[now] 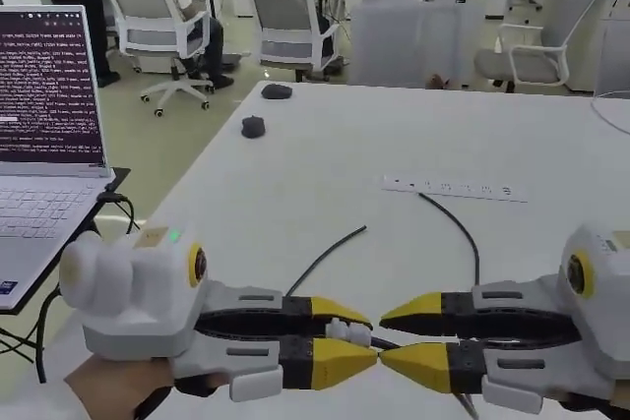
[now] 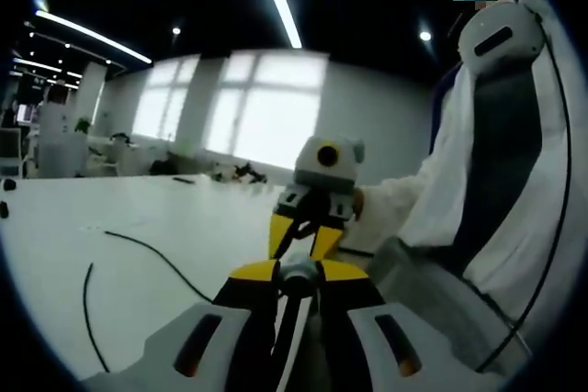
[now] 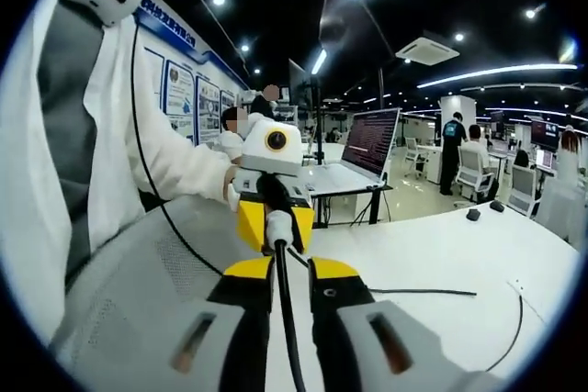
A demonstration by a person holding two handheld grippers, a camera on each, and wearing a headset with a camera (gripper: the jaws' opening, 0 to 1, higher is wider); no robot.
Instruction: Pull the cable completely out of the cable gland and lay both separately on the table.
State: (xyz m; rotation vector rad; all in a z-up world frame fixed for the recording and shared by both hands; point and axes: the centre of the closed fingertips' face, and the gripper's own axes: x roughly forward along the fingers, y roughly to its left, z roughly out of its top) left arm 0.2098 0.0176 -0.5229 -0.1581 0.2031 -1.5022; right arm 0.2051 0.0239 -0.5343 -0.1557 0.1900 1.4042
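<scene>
Bright, even light; fisheye-warped edges.

The left gripper [image 1: 366, 339], white-bodied with yellow-tipped jaws, enters from the lower left. Its jaws are closed on a small white plastic cable gland [image 1: 342, 330]. The right gripper [image 1: 392, 338], of like build, enters from the lower right and meets the left tip to tip, its jaws pinched on a thin black cable [image 1: 380, 343] that leaves the gland. Both are held above a white table [image 1: 295, 184]. On the table lie a white power strip [image 1: 453, 187], its black cord [image 1: 463, 228] curving toward the right gripper, a separate black lead [image 1: 330, 253], and two dark rounded objects [image 1: 254, 127]. An open laptop [image 1: 44, 125] stands at the left.
</scene>
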